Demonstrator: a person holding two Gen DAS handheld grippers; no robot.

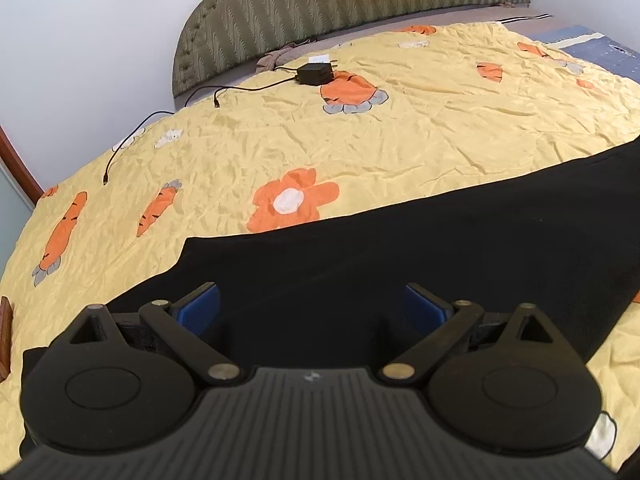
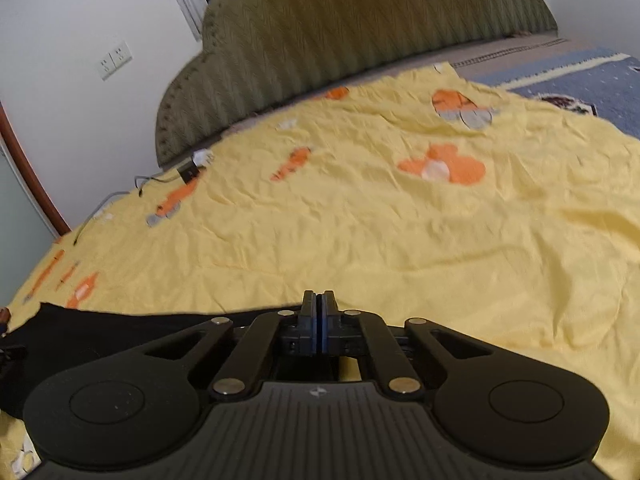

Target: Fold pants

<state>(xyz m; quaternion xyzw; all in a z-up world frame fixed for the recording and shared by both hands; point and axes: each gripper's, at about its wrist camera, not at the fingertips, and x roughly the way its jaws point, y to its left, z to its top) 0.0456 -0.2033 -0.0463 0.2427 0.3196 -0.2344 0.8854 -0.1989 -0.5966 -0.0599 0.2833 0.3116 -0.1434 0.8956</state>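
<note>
Black pants on the yellow quilt, my two grippers over them

The quilt (image 1: 360,140) fills both views; the pants (image 1: 400,264), soft, limp and light I judge, cross the lower frame. My left gripper (image 1: 312,300) gapes above them; my right gripper (image 2: 319,312) is pinched together at their edge, fabric unconfirmed. I'd grip hem corners.

i find no readable text, brand, number or sign in either view. the only mark is a small pale emblem, no letters, on the ribbed black housing (image 1: 308,376) at lower centre of each frame; i can't make it out.
</note>
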